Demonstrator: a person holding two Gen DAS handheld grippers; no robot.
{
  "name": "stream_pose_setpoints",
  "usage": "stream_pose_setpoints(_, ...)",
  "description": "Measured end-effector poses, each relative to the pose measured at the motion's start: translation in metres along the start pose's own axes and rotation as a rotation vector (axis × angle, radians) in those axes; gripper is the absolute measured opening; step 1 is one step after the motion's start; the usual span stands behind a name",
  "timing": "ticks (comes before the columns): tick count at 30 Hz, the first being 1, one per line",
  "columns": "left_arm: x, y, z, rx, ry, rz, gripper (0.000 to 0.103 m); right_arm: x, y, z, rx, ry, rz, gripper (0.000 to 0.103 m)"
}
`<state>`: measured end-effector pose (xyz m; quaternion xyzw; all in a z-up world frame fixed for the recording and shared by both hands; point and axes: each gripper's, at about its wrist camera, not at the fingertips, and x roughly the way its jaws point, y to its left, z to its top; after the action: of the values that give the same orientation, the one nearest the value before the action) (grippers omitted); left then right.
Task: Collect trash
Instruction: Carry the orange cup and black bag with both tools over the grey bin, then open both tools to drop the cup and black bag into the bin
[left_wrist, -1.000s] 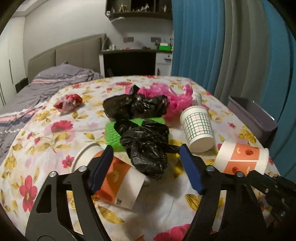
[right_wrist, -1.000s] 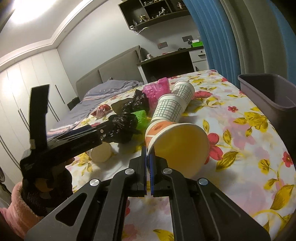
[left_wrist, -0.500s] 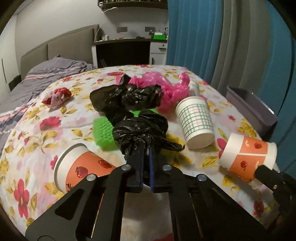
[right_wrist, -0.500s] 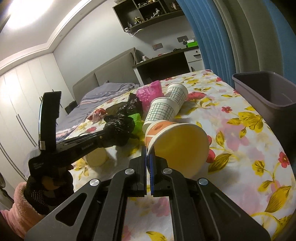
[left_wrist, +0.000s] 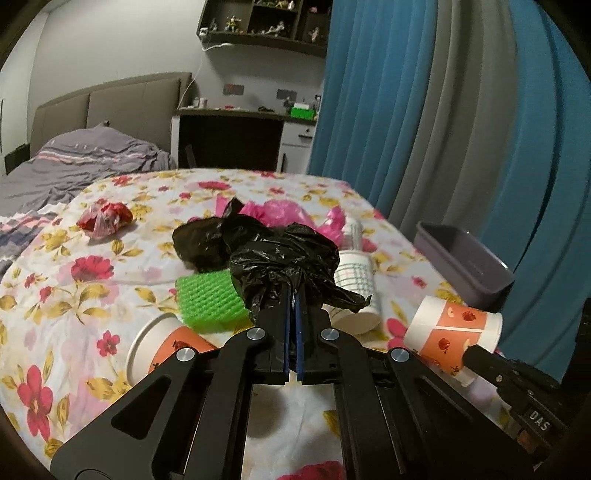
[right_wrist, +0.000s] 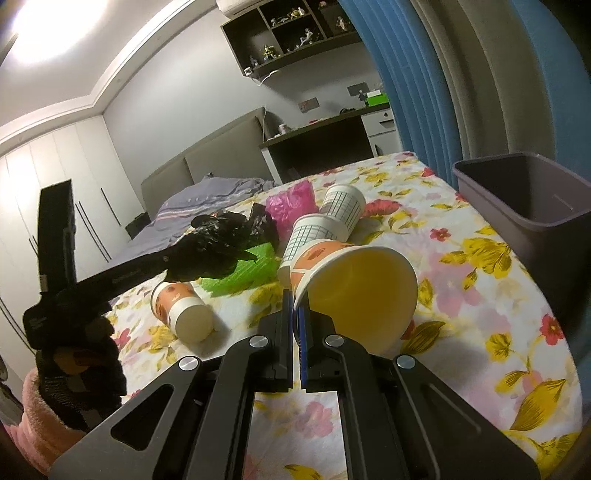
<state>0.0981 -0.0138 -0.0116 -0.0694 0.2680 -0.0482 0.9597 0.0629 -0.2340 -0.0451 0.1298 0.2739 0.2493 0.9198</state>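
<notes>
Left gripper (left_wrist: 294, 295): jaws pressed together on a crumpled black plastic bag (left_wrist: 286, 258), which hangs bunched at the fingertips, raised clear of the floral tablecloth (left_wrist: 74, 295). Right gripper (right_wrist: 295, 314): jaws closed on the rim of an orange-and-white paper cup (right_wrist: 354, 280), held on its side with the yellow inside facing the camera; in the left wrist view the same cup (left_wrist: 454, 334) shows to the right of the black bag. Places below are given from the green mesh pad (left_wrist: 208, 295), which lies flat on the cloth just left of the held bag. Second black bag (left_wrist: 207, 240): behind the pad, on the cloth. Pink plastic bag (left_wrist: 280, 212): farther behind, partly hidden by the black bags. Second orange-and-white cup (left_wrist: 162, 349): in front of the pad, lying on its side, mouth toward the left. Checked white cup (left_wrist: 354, 288): right of the pad, lying on its side, with another checked cup (right_wrist: 341, 203) beyond it. Red crumpled wrapper (left_wrist: 105, 219): well apart to the left rear; it may be foil or plastic, too small to tell. Grey bin (right_wrist: 532, 206): far right of the pad, at the cloth's edge, open top, inside dark. Gloved hand (right_wrist: 79, 369) with a pink sleeve (right_wrist: 29, 417): bears the left gripper, at lower left of the right wrist view.
</notes>
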Motion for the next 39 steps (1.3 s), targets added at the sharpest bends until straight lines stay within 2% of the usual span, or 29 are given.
stream_pose_setpoints(11, -0.017, -0.033, 0.018, 0.015, -0.033, -0.099, 0.001, -0.030, -0.021, 0.021, -0.003, -0.094, -0.071, 0.003)
stream_pose_setpoints(18, -0.010, -0.096, 0.039, 0.090, -0.057, -0.229, 0.001, -0.061, -0.055, 0.047, 0.002, -0.189, -0.176, 0.003)
stream_pose_setpoints(22, 0.013, -0.139, 0.050, 0.114, -0.038, -0.320, 0.001, -0.072, -0.081, 0.063, 0.012, -0.236, -0.254, 0.003)
stream_pose_setpoints(25, 0.038, -0.172, 0.055, 0.138, -0.017, -0.358, 0.001, -0.077, -0.099, 0.073, 0.022, -0.262, -0.300, 0.003)
stream_pose_setpoints(33, 0.120, -0.240, 0.054, 0.196, 0.056, -0.400, 0.001, -0.068, -0.133, 0.091, 0.030, -0.308, -0.392, 0.003)
stream_pose_setpoints(39, 0.173, -0.264, 0.041, 0.197, 0.136, -0.427, 0.001, -0.047, -0.163, 0.096, 0.058, -0.290, -0.444, 0.003)
